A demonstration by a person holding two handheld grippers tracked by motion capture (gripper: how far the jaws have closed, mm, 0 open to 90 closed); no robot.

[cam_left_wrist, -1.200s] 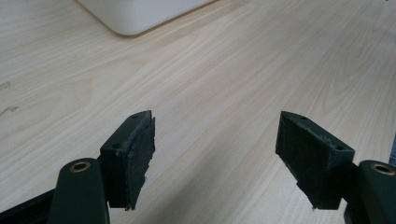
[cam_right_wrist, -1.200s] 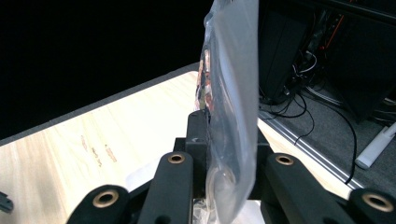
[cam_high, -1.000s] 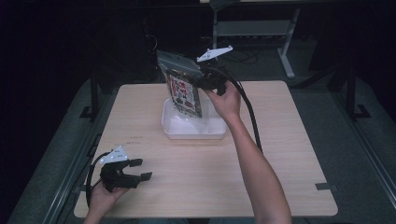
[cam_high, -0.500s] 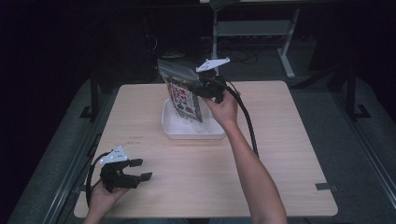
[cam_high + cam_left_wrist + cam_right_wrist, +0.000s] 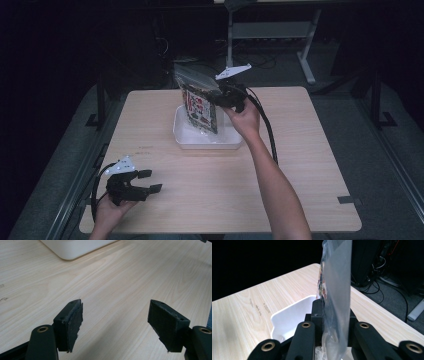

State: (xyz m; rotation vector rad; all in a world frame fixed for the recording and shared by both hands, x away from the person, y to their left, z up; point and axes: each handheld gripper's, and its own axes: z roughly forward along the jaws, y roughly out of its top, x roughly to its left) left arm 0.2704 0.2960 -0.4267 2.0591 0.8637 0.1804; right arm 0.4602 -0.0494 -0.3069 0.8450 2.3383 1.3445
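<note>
High view dim overall, room beyond the table (image 5: pixel 310 165) nearly black, floor and desk legs at the back barely readable. Light falls from above onto the tabletop, wood evenly lit, soft and slightly grainy, low sharpness. Faint shadow under the white tray (image 5: pixel 186 137). Left gripper view bright, wood grain crisp in the middle distance, close black jaws a bit soft, pale sheen on the wood toward the top. Right gripper view: clear bag (image 5: pixel 337 290) close to the lens, out of focus, washed with grey glare; upper left pure black, cables at right dim but legible. Mild wide-angle stretch at the edges.
</note>
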